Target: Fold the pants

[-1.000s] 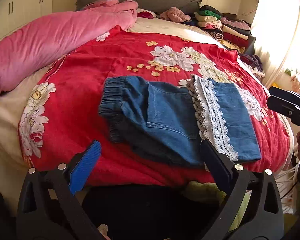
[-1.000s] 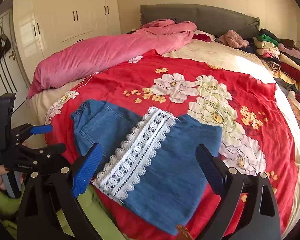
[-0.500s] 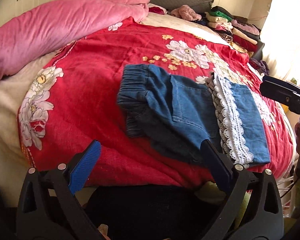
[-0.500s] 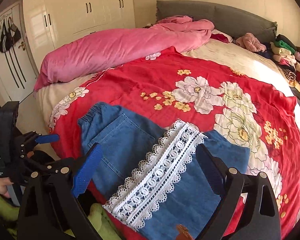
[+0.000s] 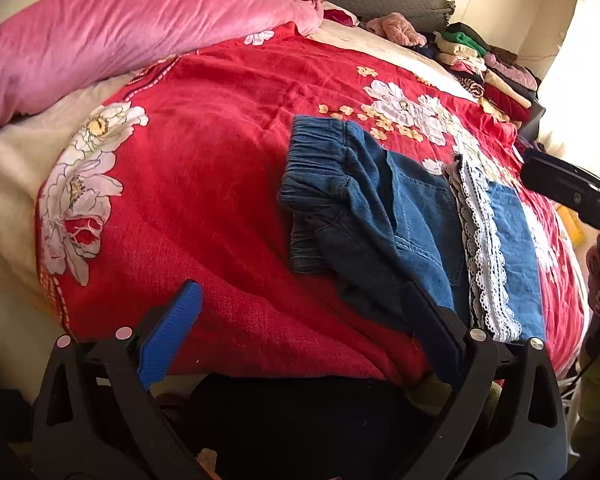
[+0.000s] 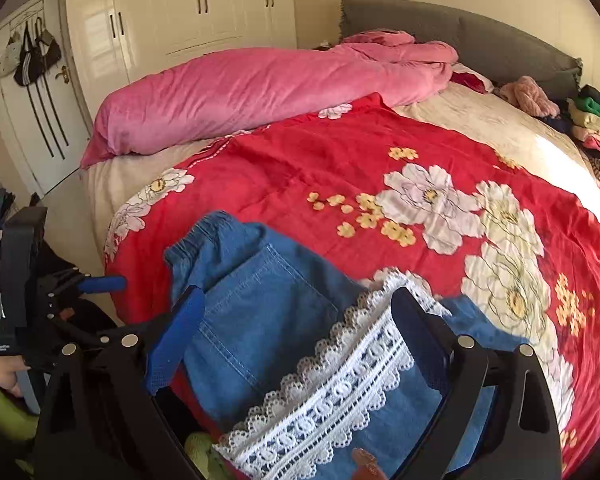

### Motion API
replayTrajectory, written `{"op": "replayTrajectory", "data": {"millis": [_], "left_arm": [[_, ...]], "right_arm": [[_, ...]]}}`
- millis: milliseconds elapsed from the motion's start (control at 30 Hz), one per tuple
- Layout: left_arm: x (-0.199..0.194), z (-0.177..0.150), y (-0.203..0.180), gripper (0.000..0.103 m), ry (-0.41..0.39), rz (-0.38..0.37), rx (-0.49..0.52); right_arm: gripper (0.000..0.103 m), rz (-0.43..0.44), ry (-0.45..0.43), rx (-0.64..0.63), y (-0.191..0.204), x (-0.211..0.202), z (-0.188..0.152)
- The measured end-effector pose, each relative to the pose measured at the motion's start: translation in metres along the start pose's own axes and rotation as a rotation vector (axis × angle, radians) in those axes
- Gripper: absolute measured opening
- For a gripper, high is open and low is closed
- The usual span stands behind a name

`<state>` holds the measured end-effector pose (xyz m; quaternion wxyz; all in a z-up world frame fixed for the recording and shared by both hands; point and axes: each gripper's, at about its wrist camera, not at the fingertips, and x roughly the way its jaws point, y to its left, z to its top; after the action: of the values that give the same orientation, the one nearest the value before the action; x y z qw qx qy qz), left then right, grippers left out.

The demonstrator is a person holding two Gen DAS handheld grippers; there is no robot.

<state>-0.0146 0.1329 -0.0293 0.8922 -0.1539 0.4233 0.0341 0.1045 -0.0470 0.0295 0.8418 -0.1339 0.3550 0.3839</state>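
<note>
Folded blue denim pants (image 5: 400, 216) with a white lace band (image 5: 482, 248) lie on the red floral blanket (image 5: 220, 168), near the bed's front edge. My left gripper (image 5: 300, 320) is open and empty, hovering just off the bed edge to the left of the pants. My right gripper (image 6: 300, 332) is open low over the pants (image 6: 268, 320), and the lace band (image 6: 340, 392) runs between its fingers. The elastic waistband (image 5: 316, 160) points left. The left gripper (image 6: 60, 292) also shows at the left of the right wrist view.
A rolled pink duvet (image 6: 260, 92) lies along the bed's left side. Stacked folded clothes (image 5: 480, 60) sit at the far right by the grey headboard (image 6: 480, 36). A wardrobe (image 6: 180, 12) and a door hung with bags (image 6: 32, 60) stand beyond the bed.
Both grippers stayed open. The right gripper has come closer and lower over the pants. The left gripper has shifted left, so the pants now sit further right in its view.
</note>
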Motion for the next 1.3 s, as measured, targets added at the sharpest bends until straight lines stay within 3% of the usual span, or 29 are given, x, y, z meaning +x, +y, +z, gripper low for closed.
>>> {"op": "replayTrajectory", "data": {"millis": [167,400,567,633,700,1067,1100,1167,1300], "left_arm": [[0.001,0.002,-0.001,0.093,-0.003,-0.031,-0.018],[0.009,0.005,-0.007,0.093,0.037,-0.144,-0.061],[0.023,0.008,-0.008,0.084,0.095,-0.242,-0.108],[0.032,0.008,-0.01,0.074,0.109,-0.238,-0.108],[0.041,0.009,-0.01,0.071,0.121,-0.231,-0.116],[0.047,0.007,-0.008,0.07,0.116,-0.244,-0.115],[0.047,0.007,-0.008,0.07,0.116,-0.244,-0.114],[0.047,0.007,-0.009,0.071,0.118,-0.244,-0.114],[0.045,0.008,-0.011,0.079,0.118,-0.261,-0.103]], "right_arm": [[0.094,0.048,0.026,-0.075,0.008,0.017,0.023],[0.094,0.153,0.129,-0.148,0.018,0.061,0.051],[0.094,0.232,0.211,-0.151,0.025,0.097,0.06],[0.094,0.249,0.243,-0.158,0.028,0.111,0.062],[0.094,0.256,0.269,-0.163,0.031,0.125,0.064],[0.093,0.333,0.38,-0.143,0.041,0.168,0.062],[0.091,0.354,0.392,-0.14,0.042,0.171,0.061],[0.071,0.395,0.416,-0.127,0.042,0.177,0.056],[0.044,0.432,0.358,-0.109,0.033,0.159,0.053]]}}
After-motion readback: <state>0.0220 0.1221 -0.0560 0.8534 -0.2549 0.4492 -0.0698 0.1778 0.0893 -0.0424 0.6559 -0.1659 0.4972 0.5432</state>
